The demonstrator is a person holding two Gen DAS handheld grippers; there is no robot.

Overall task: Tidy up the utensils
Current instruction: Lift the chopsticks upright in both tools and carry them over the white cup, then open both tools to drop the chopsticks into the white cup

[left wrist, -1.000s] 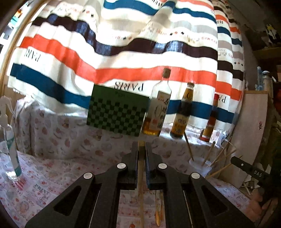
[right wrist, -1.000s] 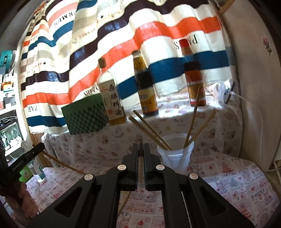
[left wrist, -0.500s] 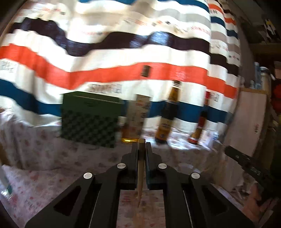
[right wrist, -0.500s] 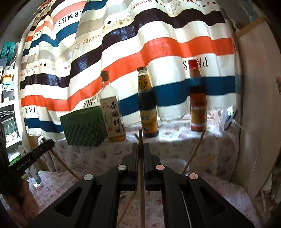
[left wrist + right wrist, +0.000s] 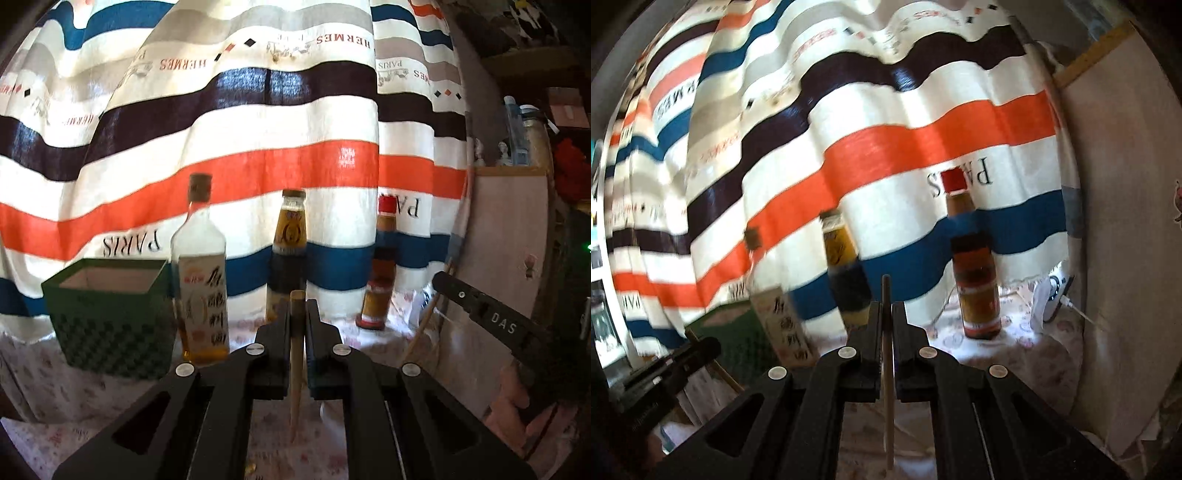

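Observation:
My left gripper (image 5: 297, 310) is shut on a wooden chopstick (image 5: 296, 365) that stands upright between its fingers, its thin end hanging down over the patterned tablecloth (image 5: 74, 391). My right gripper (image 5: 885, 310) is shut on another chopstick (image 5: 888, 398), also upright. The right gripper (image 5: 491, 325) appears at the right edge of the left wrist view with its chopstick (image 5: 424, 321) slanting down. At the lower left of the right wrist view, the left gripper (image 5: 665, 365) holds its stick (image 5: 716, 365). The white cup is out of sight.
A green checkered box (image 5: 110, 317) stands at the left on the raised ledge. Three sauce bottles (image 5: 201, 280) (image 5: 288, 251) (image 5: 382, 266) line the ledge before a striped curtain (image 5: 258, 129). A pale board (image 5: 509, 258) stands at the right, a white plug (image 5: 1049, 299) beside it.
Both grippers have risen with their chopsticks. The white cup with several chopsticks has dropped out of both views, and the spray bottle at the left is gone from view.

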